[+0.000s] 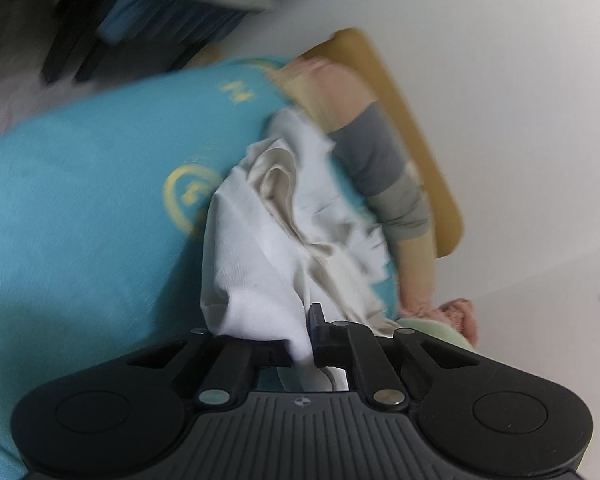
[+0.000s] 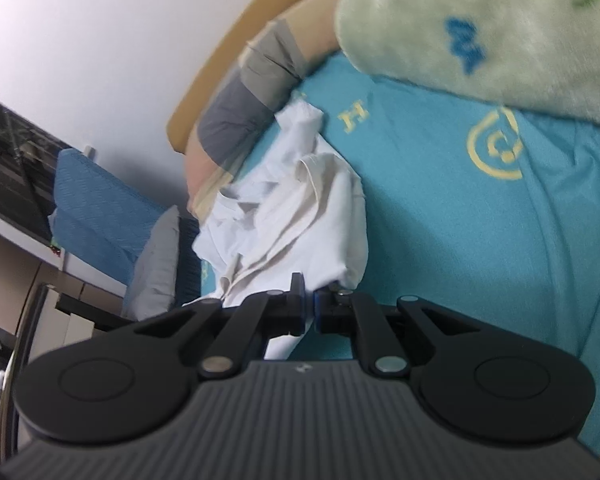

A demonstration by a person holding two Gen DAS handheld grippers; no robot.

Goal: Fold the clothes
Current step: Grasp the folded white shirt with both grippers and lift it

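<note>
A crumpled white garment (image 1: 268, 240) lies bunched on the turquoise bed sheet (image 1: 80, 200). My left gripper (image 1: 306, 336) is shut on one edge of the garment, with cloth pinched between its fingers. In the right wrist view the same white garment (image 2: 300, 216) hangs bunched, and my right gripper (image 2: 309, 308) is shut on another edge of it. The sheet (image 2: 460, 220) carries yellow printed marks. Both views are blurred by motion.
A grey and beige striped cloth (image 1: 384, 164) lies along the wooden headboard (image 1: 416, 132). A pale green fleece blanket (image 2: 480, 28) covers the far part of the bed. A pink cloth (image 1: 456, 312) sits by the wall. A blue chair (image 2: 96, 216) stands beside the bed.
</note>
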